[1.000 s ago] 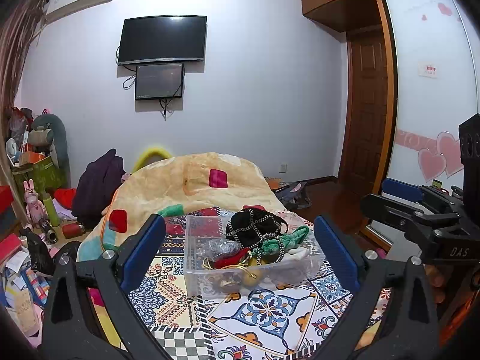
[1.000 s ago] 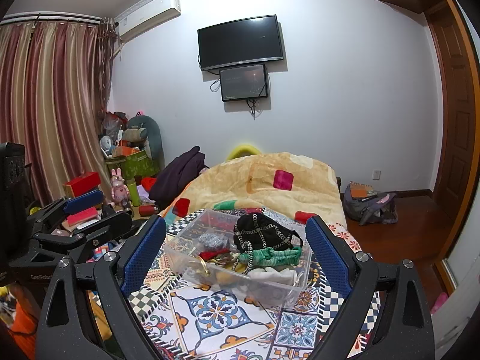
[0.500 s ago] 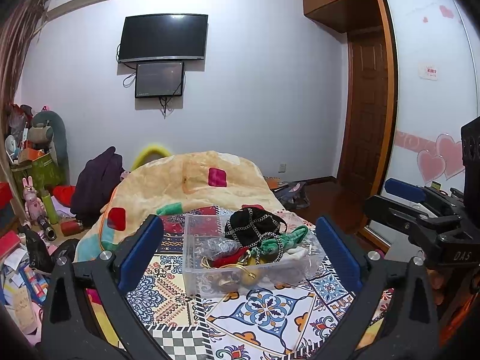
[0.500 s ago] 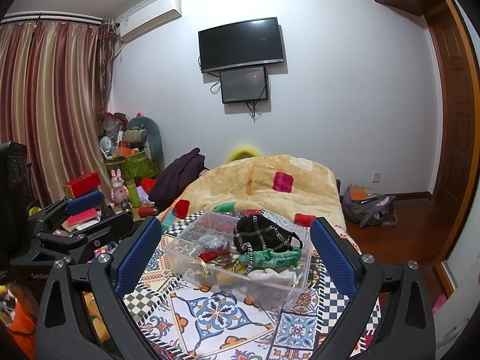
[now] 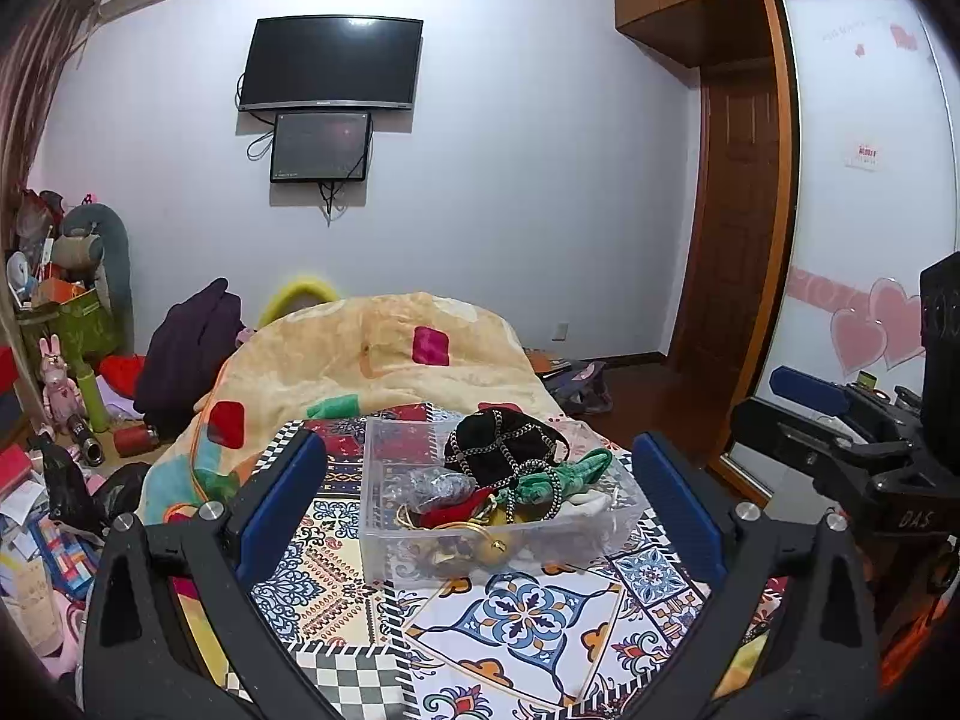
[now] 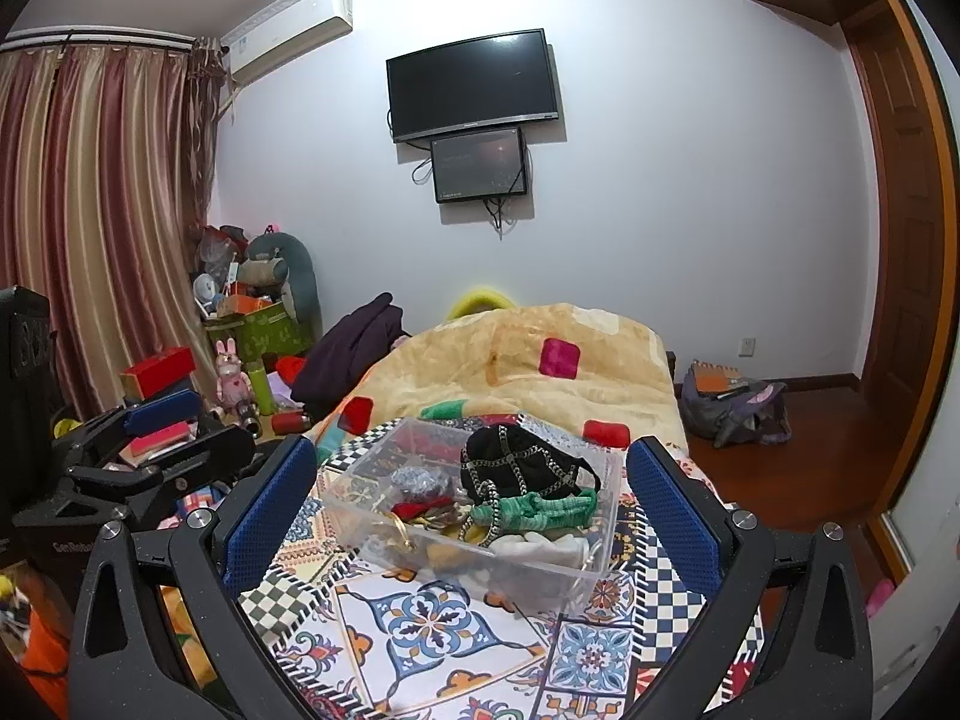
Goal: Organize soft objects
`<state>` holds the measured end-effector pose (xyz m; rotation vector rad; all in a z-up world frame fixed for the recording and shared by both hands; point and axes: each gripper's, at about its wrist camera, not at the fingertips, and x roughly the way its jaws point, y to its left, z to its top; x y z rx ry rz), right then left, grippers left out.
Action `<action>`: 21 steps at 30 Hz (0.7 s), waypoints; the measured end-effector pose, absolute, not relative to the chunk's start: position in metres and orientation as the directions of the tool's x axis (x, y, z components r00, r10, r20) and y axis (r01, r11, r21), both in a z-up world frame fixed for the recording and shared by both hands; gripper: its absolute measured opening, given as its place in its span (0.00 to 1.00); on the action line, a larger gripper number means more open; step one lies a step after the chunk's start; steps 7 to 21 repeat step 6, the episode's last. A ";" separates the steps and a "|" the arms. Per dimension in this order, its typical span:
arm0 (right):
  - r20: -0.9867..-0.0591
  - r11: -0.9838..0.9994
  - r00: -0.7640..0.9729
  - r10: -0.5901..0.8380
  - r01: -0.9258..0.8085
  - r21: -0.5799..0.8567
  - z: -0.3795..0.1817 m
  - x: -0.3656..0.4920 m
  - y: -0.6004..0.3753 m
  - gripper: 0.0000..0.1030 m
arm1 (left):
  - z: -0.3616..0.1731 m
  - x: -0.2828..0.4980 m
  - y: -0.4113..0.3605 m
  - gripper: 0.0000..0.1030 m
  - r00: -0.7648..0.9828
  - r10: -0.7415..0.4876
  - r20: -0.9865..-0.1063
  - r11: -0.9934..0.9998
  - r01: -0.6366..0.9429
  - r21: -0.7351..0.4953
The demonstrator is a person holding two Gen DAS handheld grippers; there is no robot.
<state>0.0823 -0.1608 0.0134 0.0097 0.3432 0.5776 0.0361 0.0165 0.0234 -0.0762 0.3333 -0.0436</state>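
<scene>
A clear plastic bin (image 5: 390,546) stands on a patterned cloth (image 5: 516,618) on the bed. It holds a black chained pouch (image 5: 498,441), a green fabric piece (image 5: 570,474), a red item, a grey item and gold-coloured things. The bin also shows in the right wrist view (image 6: 576,564), with the pouch (image 6: 516,468) and green piece (image 6: 540,510). My left gripper (image 5: 480,492) is open and empty, held short of the bin. My right gripper (image 6: 474,492) is open and empty, also short of the bin. Each gripper shows at the edge of the other's view.
A yellow quilt (image 5: 384,348) with coloured patches is heaped behind the bin. A dark garment (image 5: 186,348) lies left of it. Toys, boxes and clutter fill the floor at the left (image 6: 240,360). A bag (image 6: 732,408) lies on the wooden floor at the right.
Both grippers have shifted only slightly; the view has tilted up a little. The bin and its contents have not moved.
</scene>
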 end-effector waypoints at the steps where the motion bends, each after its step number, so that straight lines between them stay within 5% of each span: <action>1: -0.316 0.839 0.782 0.536 -0.534 0.104 0.013 0.082 -0.160 1.00 | 0.024 0.036 0.016 1.00 0.945 -0.053 -0.323 0.996 0.029 -0.079; 21: -0.321 0.839 0.781 0.535 -0.535 0.098 0.011 0.082 -0.158 1.00 | 0.025 0.035 0.015 1.00 0.945 -0.050 -0.324 0.997 0.029 -0.067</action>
